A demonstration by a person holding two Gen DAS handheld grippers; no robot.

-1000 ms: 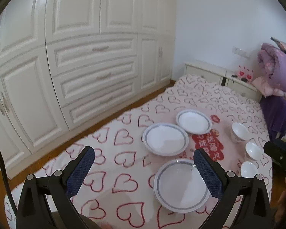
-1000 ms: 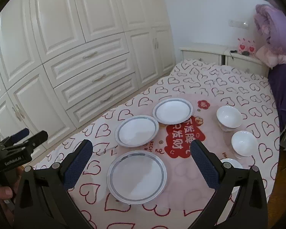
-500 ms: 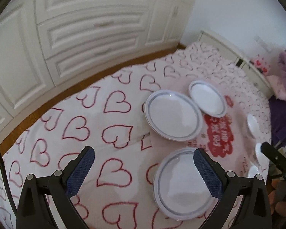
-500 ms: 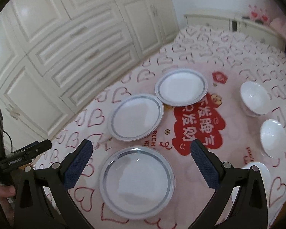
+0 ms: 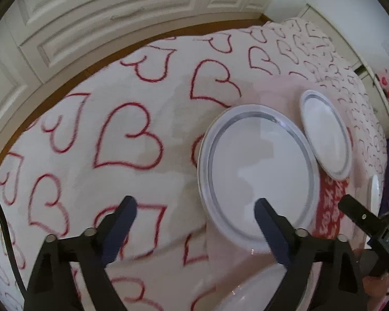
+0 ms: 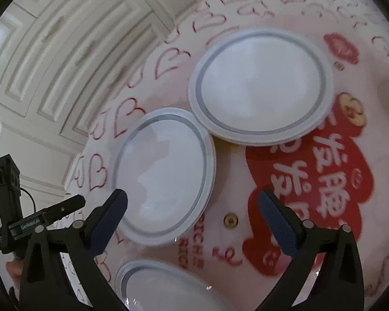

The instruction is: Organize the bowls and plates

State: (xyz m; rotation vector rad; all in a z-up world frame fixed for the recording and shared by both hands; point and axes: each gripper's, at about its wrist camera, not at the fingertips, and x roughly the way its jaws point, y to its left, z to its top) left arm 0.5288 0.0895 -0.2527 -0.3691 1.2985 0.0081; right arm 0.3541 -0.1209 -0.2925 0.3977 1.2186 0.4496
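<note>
A pink mat on the heart-print bedspread carries large red Chinese characters, and "RICH" reads beside a gold coin print. Three grey-ringed plates lie flat on it in a row: far plate, middle plate, near plate. The left gripper and right gripper both stand wide, jaws just closing slightly, empty.

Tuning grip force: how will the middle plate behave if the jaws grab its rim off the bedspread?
The middle plate looks glazed and glossy, so probably slippery between the pads. It seems rigid ceramic: likely heavy for its size, and chippable against the far plate, which looks almost in contact. It lies flat on the soft bedspread, so pressing one rim may tip it rather than slide it.
</note>
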